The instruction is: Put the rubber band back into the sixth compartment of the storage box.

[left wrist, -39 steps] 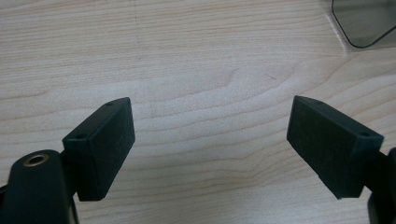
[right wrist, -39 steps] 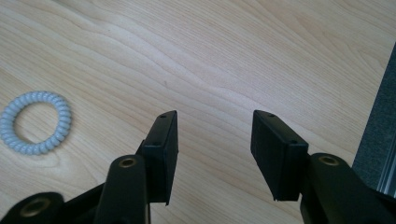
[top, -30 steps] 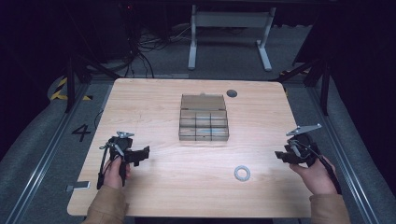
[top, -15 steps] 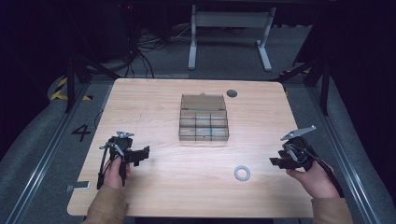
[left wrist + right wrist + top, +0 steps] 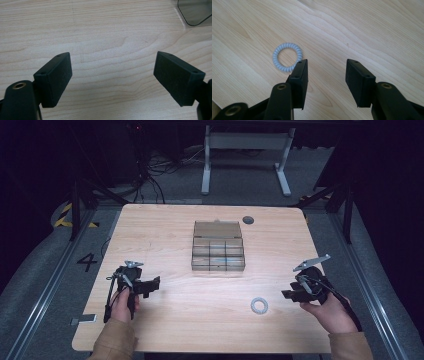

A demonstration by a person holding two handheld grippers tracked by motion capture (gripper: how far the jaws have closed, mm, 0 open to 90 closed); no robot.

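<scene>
Right tongs: the right gripper (image 5: 286, 294) sits near the right edge of the table (image 5: 165, 225), jaws standing wide with nothing between them. They've just been closing a touch, but there's plenty of gap left.
Left tongs: the left gripper (image 5: 155, 284) is parked over on the left side, jaws also spread wide over bare wood in the left gripper view (image 5: 112, 77). Not holding anything.
Thing to grab: a small pale coiled hair tie (image 5: 259, 305), lying flat on the table by itself, well in front of the clear compartment box (image 5: 218, 251) in the middle.
Which way it lies: in the high view the ring is just left of the right gripper's tips and slightly nearer the person. In the right gripper view (image 5: 325, 75) it's off to the left, the hair tie (image 5: 287, 57) just outside the left-hand jaw and partly hidden behind its tip, so it isn't lined up in the gap yet.
Long axis: none really, it's a round loop, so any grip angle should do as long as one jaw goes inside or both straddle the rim.
Nearer hand: right by a mile, the left gripper is well apart across the table.
My guess at the next move: slide the right gripper sideways toward the ring, then down.
</scene>
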